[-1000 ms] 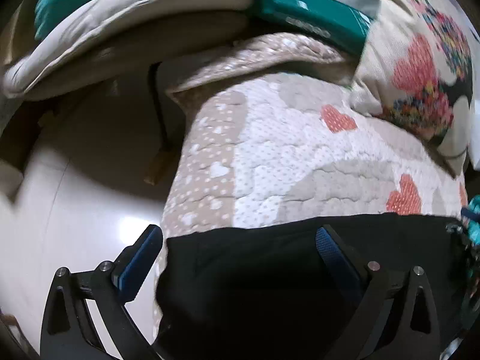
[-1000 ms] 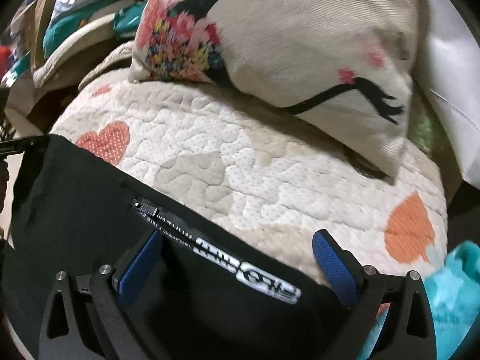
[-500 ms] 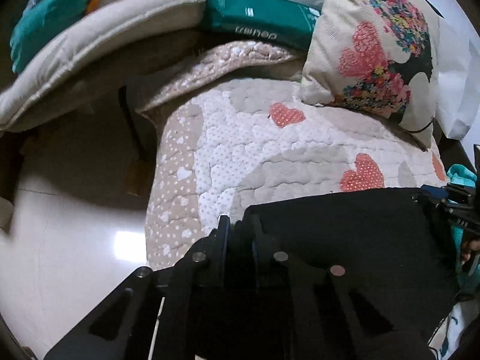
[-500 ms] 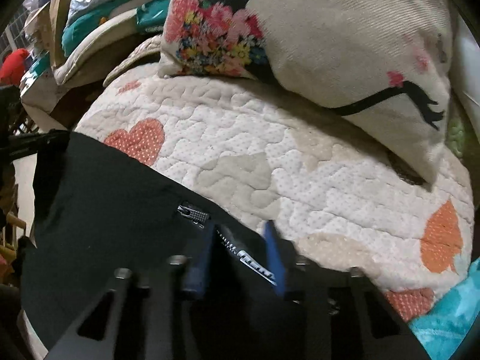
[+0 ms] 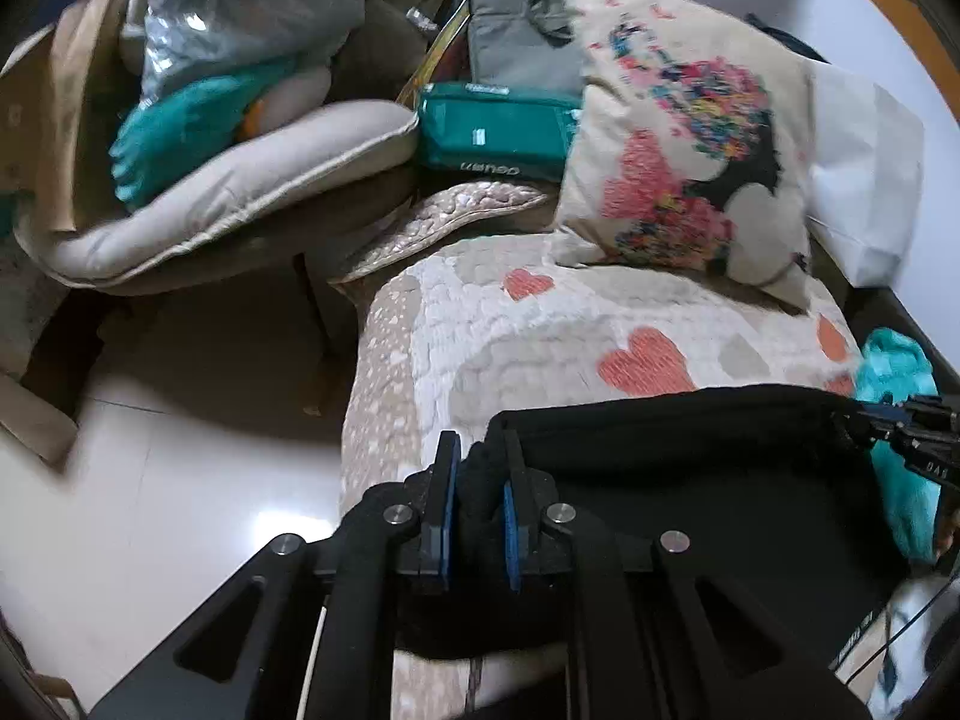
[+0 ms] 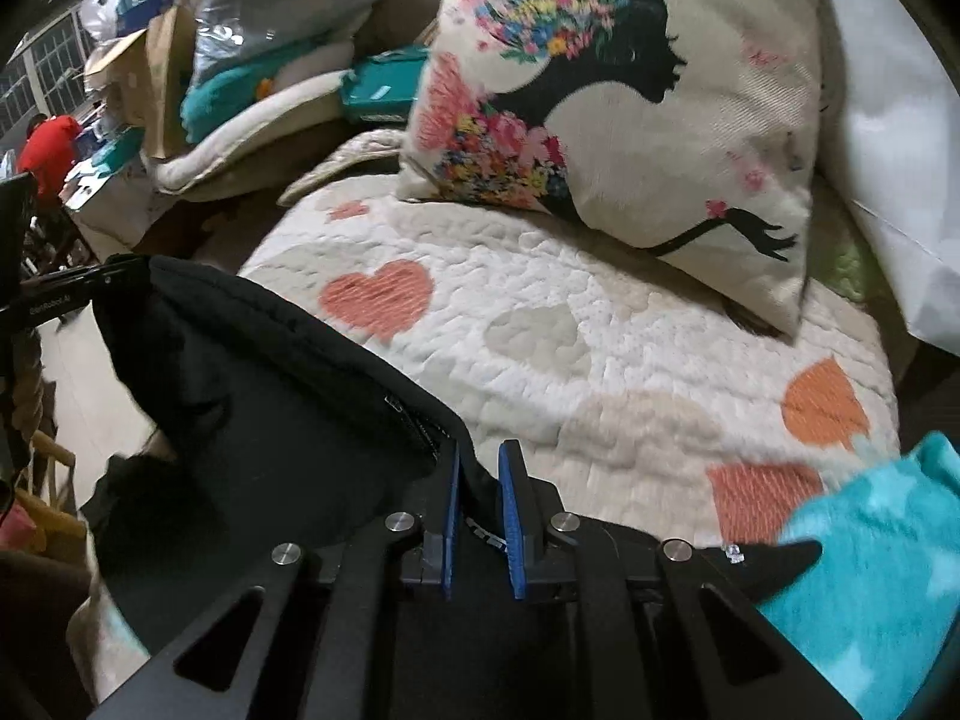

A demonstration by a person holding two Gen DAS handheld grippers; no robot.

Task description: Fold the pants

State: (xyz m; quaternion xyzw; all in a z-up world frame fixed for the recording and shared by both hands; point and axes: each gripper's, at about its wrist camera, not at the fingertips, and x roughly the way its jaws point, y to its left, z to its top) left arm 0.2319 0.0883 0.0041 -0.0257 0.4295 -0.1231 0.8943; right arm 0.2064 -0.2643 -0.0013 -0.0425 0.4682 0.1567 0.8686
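The black pants (image 5: pixel 690 468) lie across the near part of a quilted cover with hearts (image 5: pixel 540 324). My left gripper (image 5: pixel 478 450) is shut on the pants' left corner and holds it raised. My right gripper (image 6: pixel 478 456) is shut on the pants' (image 6: pixel 270 390) edge beside the zipper, also raised. The top edge of the cloth hangs between the two grippers in a sagging fold. The right gripper's tips show at the right edge of the left wrist view (image 5: pixel 900 420). The lower part of the pants is hidden under the grippers.
A printed pillow (image 6: pixel 630 90) leans at the back of the cover. A turquoise cloth (image 6: pixel 870 570) lies at the right edge. A green pouch (image 5: pixel 498 132), a beige cushion (image 5: pixel 228 192) and bags are piled at the back left. Shiny floor (image 5: pixel 150 480) lies left of the cover.
Both grippers went from open over the pants' edge to shut on it. They have since lifted the edge off the cover, and the cloth now sags between them.
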